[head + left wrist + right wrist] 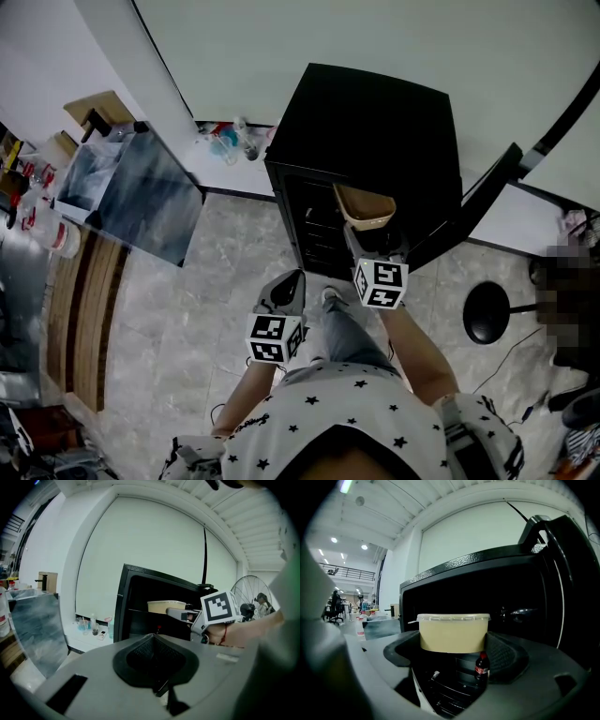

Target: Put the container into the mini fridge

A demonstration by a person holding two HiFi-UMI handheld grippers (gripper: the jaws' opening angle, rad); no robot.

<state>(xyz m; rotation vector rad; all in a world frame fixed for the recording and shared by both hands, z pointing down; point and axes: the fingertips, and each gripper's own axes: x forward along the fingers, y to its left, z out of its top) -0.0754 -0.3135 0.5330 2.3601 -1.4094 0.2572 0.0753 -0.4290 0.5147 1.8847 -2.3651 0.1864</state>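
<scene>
While right gripper (453,653) grips container (452,633) — bottle (482,667) below.

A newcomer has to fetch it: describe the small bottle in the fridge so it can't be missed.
Find the black mini fridge, its door open. Inside, lower than the beige container in the right gripper, a small dark bottle stands upright. Its red cap and red label mark it out from the black shelves around it.

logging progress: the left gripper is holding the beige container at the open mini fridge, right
No: it is the right gripper that is shut on the beige container, as the right gripper view shows. The left gripper is shut and empty. The mini fridge is indeed open.
</scene>
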